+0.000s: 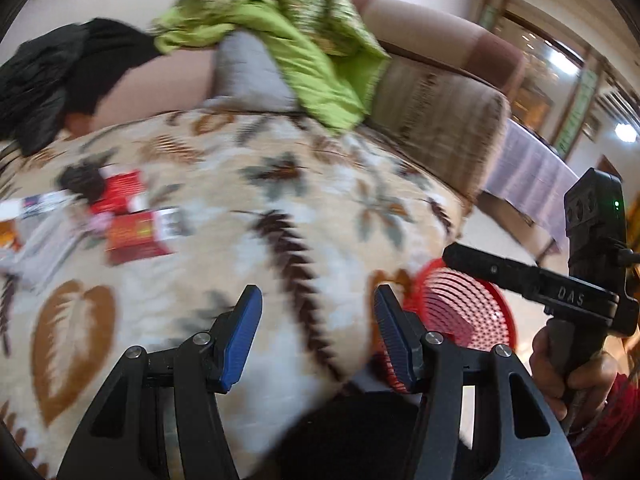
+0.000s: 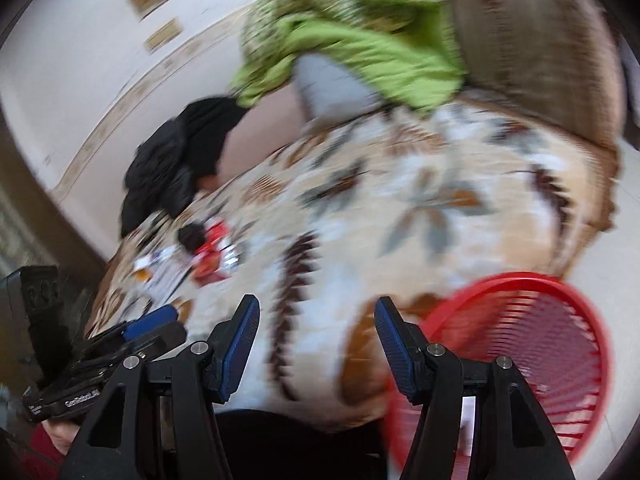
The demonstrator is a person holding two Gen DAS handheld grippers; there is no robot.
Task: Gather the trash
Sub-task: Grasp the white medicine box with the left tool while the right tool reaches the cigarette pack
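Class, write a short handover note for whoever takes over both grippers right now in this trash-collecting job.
Left gripper: open, nothing between its fingers.
Right gripper: open, also empty.
Trash: red packets and white wrappers lie in a cluster on the leaf-patterned blanket, at its far left side.
Red basket: on the floor by the blanket's near right edge; a white scrap seems to be inside, blurred.
Left to do: pick up the cluster and drop it in the basket.

red basket (image 2: pixel 560 340), leaf-patterned blanket (image 1: pixel 280 208), green cloth (image 1: pixel 304 48)
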